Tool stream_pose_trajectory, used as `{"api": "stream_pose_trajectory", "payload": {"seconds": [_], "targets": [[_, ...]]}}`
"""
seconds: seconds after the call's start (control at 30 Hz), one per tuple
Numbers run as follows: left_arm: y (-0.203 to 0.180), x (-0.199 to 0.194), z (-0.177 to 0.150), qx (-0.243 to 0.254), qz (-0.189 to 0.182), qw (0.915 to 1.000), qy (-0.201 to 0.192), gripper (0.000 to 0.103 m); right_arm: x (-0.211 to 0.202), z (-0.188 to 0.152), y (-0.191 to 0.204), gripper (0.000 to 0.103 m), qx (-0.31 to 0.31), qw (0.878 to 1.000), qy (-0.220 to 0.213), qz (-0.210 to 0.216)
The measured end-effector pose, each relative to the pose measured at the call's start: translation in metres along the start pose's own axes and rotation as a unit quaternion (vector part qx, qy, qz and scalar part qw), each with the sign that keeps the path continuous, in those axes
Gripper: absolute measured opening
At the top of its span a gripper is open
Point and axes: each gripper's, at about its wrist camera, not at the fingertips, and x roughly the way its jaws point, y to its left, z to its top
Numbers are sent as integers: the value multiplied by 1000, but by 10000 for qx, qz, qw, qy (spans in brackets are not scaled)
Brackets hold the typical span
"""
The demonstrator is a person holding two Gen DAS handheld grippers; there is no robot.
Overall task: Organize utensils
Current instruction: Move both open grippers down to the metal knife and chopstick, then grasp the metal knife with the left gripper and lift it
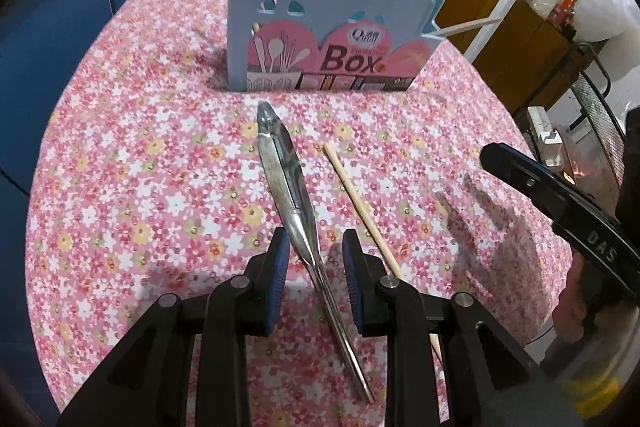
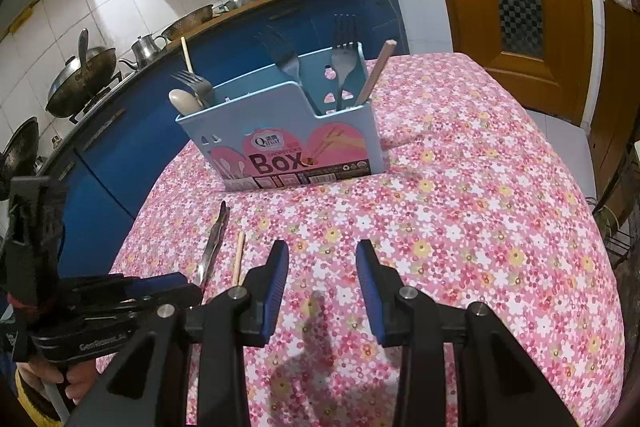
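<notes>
A metal knife (image 1: 286, 179) lies on the flowered tablecloth, its blade tip toward the blue utensil box (image 1: 332, 27). My left gripper (image 1: 316, 255) is open, its jaws on either side of the knife's handle, not closed on it. A single wooden chopstick (image 1: 360, 207) lies just right of the knife. The box (image 2: 296, 143) holds forks (image 2: 344, 59), a spoon (image 2: 182, 101) and a chopstick (image 2: 378, 71). My right gripper (image 2: 322, 267) is open and empty above the cloth, right of the knife (image 2: 212, 247) and chopstick (image 2: 239, 257). The left gripper (image 2: 160, 287) shows at the lower left.
The table (image 2: 500, 187) has a pink flowered cloth and drops off at left and right. A blue counter (image 2: 160, 99) with pots and woks stands behind it. A wooden door (image 2: 520, 7) is at the right. The right gripper's body (image 1: 560, 203) shows in the left wrist view.
</notes>
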Motion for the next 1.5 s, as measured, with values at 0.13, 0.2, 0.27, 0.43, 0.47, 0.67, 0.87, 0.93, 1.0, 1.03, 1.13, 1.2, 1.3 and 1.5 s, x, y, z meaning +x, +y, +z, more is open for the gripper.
{"api": "stream_pose_trajectory", "payload": {"seconds": [0.13,0.2,0.27,0.43,0.47,0.67,0.87,0.93,1.0,1.03,1.13,1.2,1.3,1.5], "targets": [[-2,11,4,-38,64,9999,152,27,0,-2,-4,38,64,10000,2,13],[-4,14,7,13,98,9998,163,27,0,-3,-7,38,98,9999,15,21],[-4,18,10,28,119,9997,190,27,1,-3,-9,38,135,9999,29,36],[-8,27,20,70,164,9994,288,27,3,-5,-12,38,183,9998,63,89],[-10,28,21,100,185,9994,288,27,4,-6,-12,38,187,9998,73,92],[-15,36,30,111,197,9995,215,26,5,-8,-18,38,275,9995,92,91],[-4,31,24,-25,135,9999,-19,17,6,-10,-22,38,360,9992,136,61],[3,25,18,-38,120,9999,-117,16,6,-10,-22,38,377,9992,142,64],[4,21,14,-48,54,9997,-224,16,7,-11,-21,39,367,9992,153,62],[5,17,12,-47,8,9995,-299,16,8,-10,-20,39,359,9992,170,58],[9,4,6,-53,-38,9986,-524,16,12,-10,-18,39,350,9991,220,65],[12,-6,3,-73,-69,9976,-685,16,14,-10,-16,39,339,9991,255,72],[17,-19,-1,-99,-106,9958,-903,16,16,-10,-11,39,290,9991,315,81],[25,-42,-6,-74,-48,9910,-1334,16,21,-9,2,39,149,9989,433,116]]}}
